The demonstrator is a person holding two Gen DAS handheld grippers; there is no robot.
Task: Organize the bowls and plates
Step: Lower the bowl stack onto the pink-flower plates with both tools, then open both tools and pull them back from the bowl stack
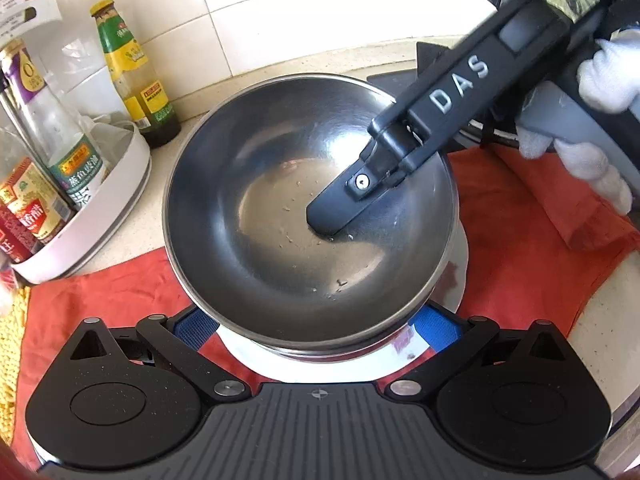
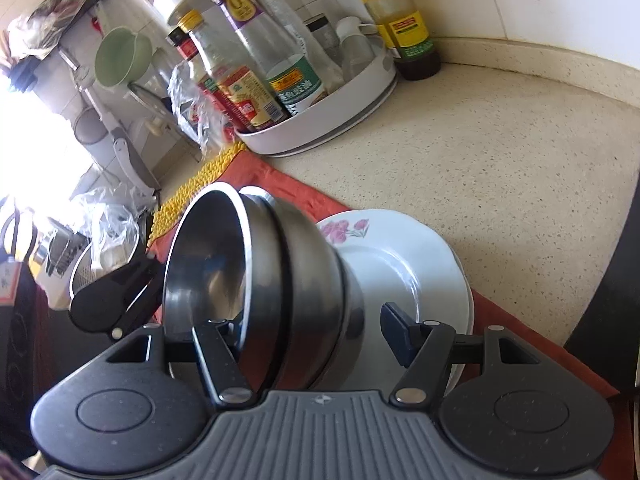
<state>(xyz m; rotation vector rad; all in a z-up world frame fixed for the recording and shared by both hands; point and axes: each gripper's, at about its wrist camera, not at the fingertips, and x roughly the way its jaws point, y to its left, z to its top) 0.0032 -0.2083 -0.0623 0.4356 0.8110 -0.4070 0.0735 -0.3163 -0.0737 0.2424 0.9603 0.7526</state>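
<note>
Your right gripper (image 2: 320,344) sits half-open straddling the steel bowls' (image 1: 308,208) right wall, gripping nothing, stack nested on the flowered plate (image 2: 404,264); bump it and they slide off.

wall (image 1: 280,8): white tiles | bench (image 2: 500,168): speckled beige stone, raised back edge | red cloth (image 1: 520,248) spread on bench | window (image 2: 28,152): strong glare, far left of right wrist view
</note>
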